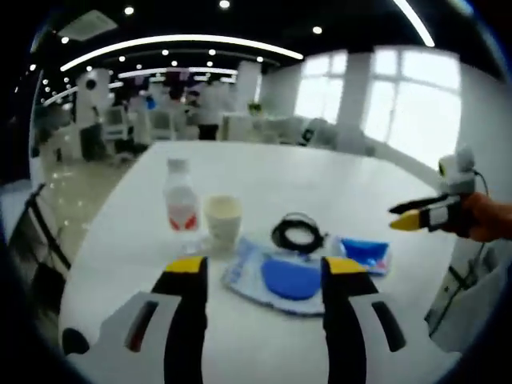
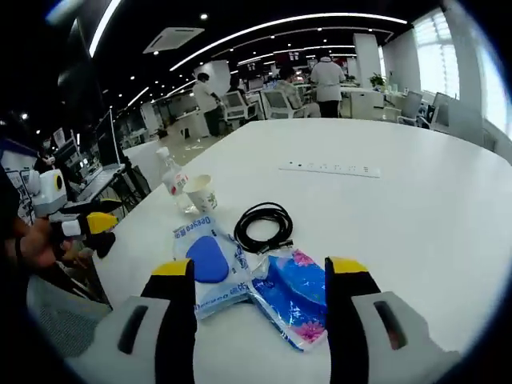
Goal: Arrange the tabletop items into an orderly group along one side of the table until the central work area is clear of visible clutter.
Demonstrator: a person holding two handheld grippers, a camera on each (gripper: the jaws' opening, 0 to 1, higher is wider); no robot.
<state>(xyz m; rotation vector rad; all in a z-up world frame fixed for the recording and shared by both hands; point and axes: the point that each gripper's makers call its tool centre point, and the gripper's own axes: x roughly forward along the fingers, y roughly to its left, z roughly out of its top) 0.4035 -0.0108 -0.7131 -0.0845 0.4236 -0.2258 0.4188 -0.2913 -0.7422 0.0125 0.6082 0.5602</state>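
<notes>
Both tools are released and grasp nothing: the left tool (image 1: 264, 276) and the right tool (image 2: 261, 280) each stand with their jaws spread wide above the white surface (image 2: 416, 200). The task items sit in a loose cluster near one edge of the surface. A water bottle (image 2: 171, 182) and a paper cup (image 2: 201, 193) stand upright just beside each other. A coiled black cable (image 2: 262, 226) lies near them, touching or just beside two flat packets: a white packet with a blue oval (image 2: 206, 264) and a blue patterned packet (image 2: 294, 296), which overlap at their edges. A white power strip (image 2: 330, 169) lies well apart, farther across the surface. Probable hazards from this position: the bottle and cup are light and upright, so a sideways push from a jaw may tip either one, and whether the cup holds liquid cannot be determined. The packets are thin and flat; jaws may slide over them or drag both together because they overlap. The cable coil may spring open or snag a packet when lifted. The two tools approach the same cluster from opposite sides, so collision between them is possible.
</notes>
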